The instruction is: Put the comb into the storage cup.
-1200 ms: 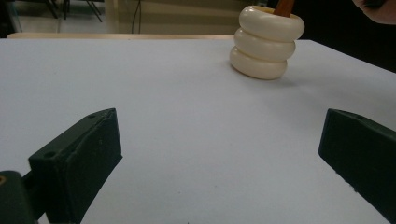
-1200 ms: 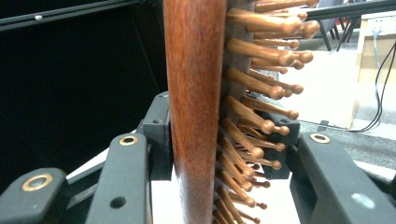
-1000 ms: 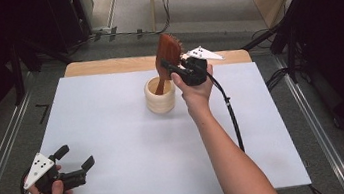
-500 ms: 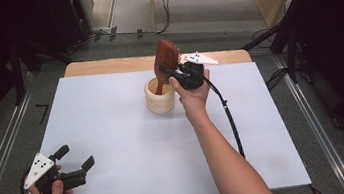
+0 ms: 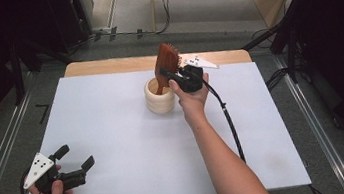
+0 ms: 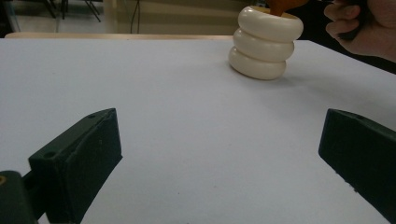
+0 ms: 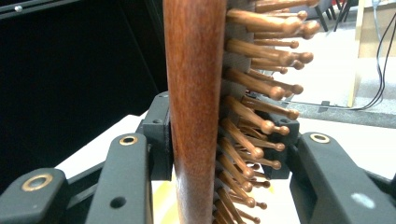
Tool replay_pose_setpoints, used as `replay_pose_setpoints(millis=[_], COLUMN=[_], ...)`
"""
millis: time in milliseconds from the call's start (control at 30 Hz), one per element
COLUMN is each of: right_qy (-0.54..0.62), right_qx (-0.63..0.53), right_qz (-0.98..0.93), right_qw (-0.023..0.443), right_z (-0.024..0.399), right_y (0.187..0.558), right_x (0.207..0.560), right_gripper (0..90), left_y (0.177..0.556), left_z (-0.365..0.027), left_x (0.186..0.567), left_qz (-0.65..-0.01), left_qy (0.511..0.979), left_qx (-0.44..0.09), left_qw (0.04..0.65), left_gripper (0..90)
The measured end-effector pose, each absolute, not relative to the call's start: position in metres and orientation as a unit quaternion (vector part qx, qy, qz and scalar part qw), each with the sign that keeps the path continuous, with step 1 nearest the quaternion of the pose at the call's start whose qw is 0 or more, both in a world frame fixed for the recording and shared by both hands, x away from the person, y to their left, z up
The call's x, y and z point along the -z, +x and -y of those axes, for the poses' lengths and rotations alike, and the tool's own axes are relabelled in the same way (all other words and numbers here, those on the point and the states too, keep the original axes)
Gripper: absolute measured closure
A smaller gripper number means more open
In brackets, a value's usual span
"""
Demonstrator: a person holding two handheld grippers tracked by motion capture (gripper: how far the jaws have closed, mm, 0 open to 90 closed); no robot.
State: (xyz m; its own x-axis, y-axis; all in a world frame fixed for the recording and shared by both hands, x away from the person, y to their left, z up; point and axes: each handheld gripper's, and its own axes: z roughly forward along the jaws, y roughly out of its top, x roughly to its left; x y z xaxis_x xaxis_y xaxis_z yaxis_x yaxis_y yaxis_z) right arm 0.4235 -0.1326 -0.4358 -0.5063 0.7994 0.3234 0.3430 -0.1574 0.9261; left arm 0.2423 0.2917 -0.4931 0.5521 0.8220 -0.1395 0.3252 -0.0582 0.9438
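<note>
Right gripper view shows the right gripper [image 7: 212, 154] clamped on a wooden hairbrush [image 7: 194, 93], one jaw on its smooth back and the other among its pins. From the high view, the brush [image 5: 165, 67] stands nearly upright, its long axis tilted slightly, handle end down inside the cream ribbed cup [image 5: 159, 98] just left of that gripper [image 5: 169, 73], near the far edge of the white table [image 5: 131, 147]. Lowering straight along that axis looks like the coming move. By the near left corner, the left gripper [image 5: 73, 158] rests with jaws apart and nothing between them, well away from the cup.
</note>
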Motion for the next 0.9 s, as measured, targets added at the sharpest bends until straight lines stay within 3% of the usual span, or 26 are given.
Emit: replay_pose_setpoints(millis=[467,900], right_qy=[0.488,0.514], right_qx=[-0.630,-0.627], right_qz=[-0.583,-0.568], right_qw=[0.159,0.142], right_z=[0.138,0.151], right_y=[0.424,0.425], right_x=[0.449,0.456], right_gripper=[52.9,45.9], left_y=[0.242,0.242], left_z=[-0.291,-0.290], left_x=[0.493,0.493], left_qz=[-0.416,-0.415], left_qy=[0.691,0.695], left_qx=[-0.228,-0.229], left_qw=[0.545,0.541], left_gripper=[0.0,0.0])
